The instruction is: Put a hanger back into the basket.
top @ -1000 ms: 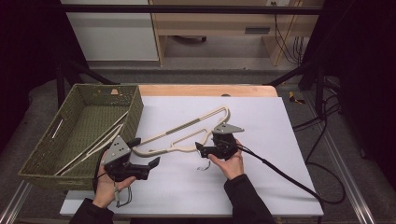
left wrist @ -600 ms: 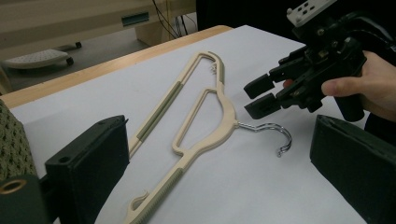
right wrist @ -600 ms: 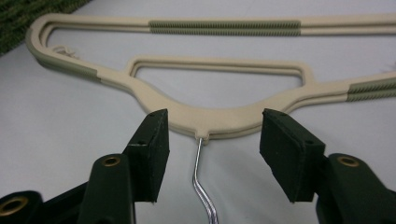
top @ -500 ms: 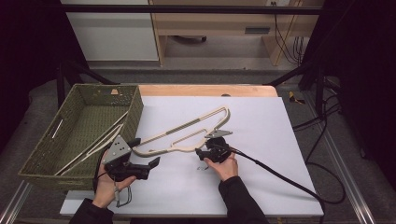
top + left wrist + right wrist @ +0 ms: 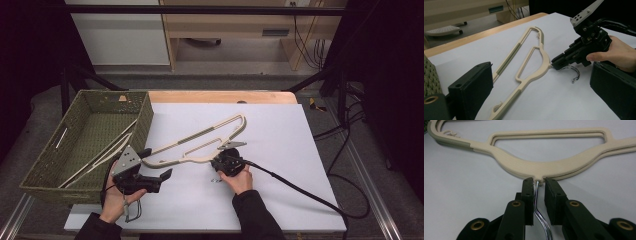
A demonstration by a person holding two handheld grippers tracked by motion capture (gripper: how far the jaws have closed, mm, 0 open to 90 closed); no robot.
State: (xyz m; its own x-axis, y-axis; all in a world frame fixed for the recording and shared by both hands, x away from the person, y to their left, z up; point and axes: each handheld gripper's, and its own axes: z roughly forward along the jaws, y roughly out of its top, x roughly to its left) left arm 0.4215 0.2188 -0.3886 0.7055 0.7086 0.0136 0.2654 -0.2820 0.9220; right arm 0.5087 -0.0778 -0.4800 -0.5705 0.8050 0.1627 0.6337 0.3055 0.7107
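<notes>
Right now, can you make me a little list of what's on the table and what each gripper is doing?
table: white top
hanger: cream, lying flat, metal hook towards the person
basket: green, at the table's left, another hanger inside
right gripper: jaws have just been closing around the hook's stem, a small gap still shows, not pressing yet
left gripper: open, holding nothing, beside the basket

Right claw point(image 5: 556, 63) at hanger point(image 5: 534, 65) neck — hook point(image 5: 574, 75) behind
</notes>
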